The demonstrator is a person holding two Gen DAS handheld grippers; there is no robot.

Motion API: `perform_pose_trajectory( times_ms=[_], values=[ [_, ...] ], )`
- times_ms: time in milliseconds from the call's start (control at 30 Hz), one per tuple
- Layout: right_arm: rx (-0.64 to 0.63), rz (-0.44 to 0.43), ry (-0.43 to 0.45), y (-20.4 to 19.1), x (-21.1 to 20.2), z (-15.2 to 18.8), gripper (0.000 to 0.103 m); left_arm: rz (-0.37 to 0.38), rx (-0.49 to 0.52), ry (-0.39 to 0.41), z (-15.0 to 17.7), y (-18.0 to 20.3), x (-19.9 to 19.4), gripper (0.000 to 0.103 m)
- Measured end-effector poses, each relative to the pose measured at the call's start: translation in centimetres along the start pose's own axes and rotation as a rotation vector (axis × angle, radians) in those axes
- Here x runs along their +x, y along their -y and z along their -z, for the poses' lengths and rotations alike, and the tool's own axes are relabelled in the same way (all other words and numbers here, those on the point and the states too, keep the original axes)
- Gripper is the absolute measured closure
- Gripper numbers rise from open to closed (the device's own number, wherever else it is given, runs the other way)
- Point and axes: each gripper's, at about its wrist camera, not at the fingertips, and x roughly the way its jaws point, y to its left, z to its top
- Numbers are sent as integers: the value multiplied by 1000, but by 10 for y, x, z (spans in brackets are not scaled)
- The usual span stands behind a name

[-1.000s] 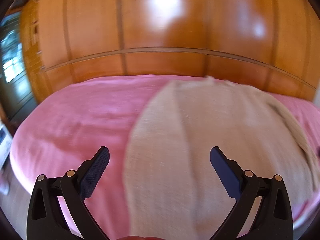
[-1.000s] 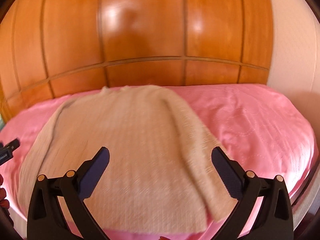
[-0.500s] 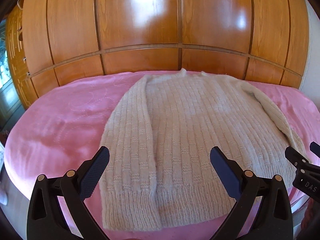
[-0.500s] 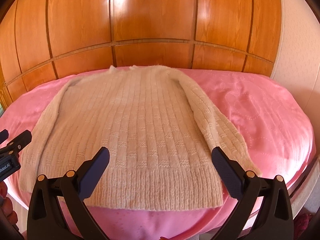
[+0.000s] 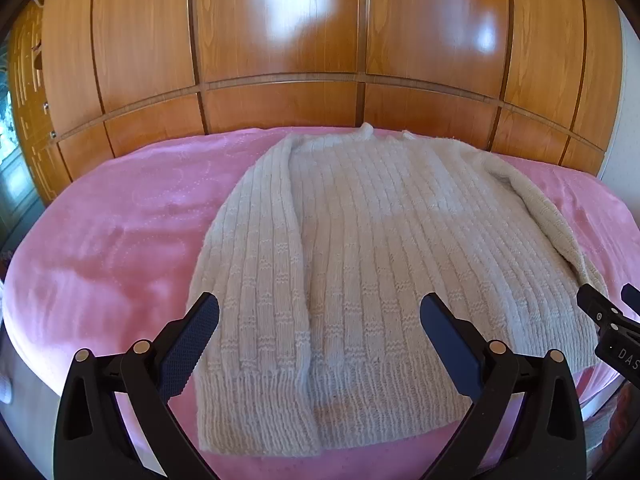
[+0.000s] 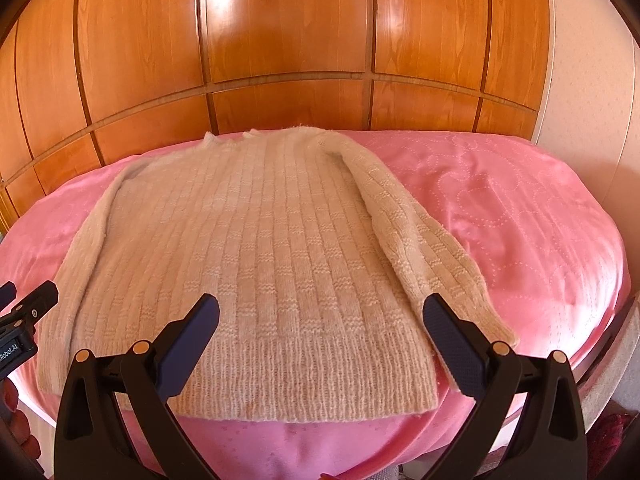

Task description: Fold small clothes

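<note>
On the bed: a cream ribbed sweater [image 5: 372, 248] lies flat and face up on the pink cover [image 5: 120, 240].
Sweater layout: hem toward the cameras, near the bed's front edge; neck at the far side, close to the wardrobe.
Sleeves: both lie straight down along the body, one at each side; in the right wrist view the right-hand sleeve [image 6: 424, 248] rests partly on the cover, its cuff just beside the hem.
Left gripper [image 5: 320, 320]: hovers over the hem at the sweater's left part, jaws spread wide, holding nothing.
Right gripper [image 6: 320, 320]: hovers over the hem at the sweater's right part, jaws spread wide, holding nothing; its right finger [image 6: 452, 344] sits in front of the sleeve cuff.
Contact: whether either gripper touches the knit cannot be told.
Cover: pink, with a stitched dotted pattern, lightly creased.
Behind the bed: a glossy wooden wardrobe [image 6: 288, 40] with panelled doors.
</note>
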Motion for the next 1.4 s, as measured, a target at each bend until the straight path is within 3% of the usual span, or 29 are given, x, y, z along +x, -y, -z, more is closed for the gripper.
perform_pose_trajectory(
  times_ms=[667, 1133, 1400],
  values=[
    [-2, -14, -12, -2, 1, 1, 2, -3, 8, -39, 1, 2, 5, 3],
    [-14, -25, -11, -7, 0, 1, 2, 7, 7, -5, 3, 2, -1, 3],
    [-13, -28, -9, -7, 1, 1, 2, -15, 17, -26, 3, 5, 3, 3]
  ],
)
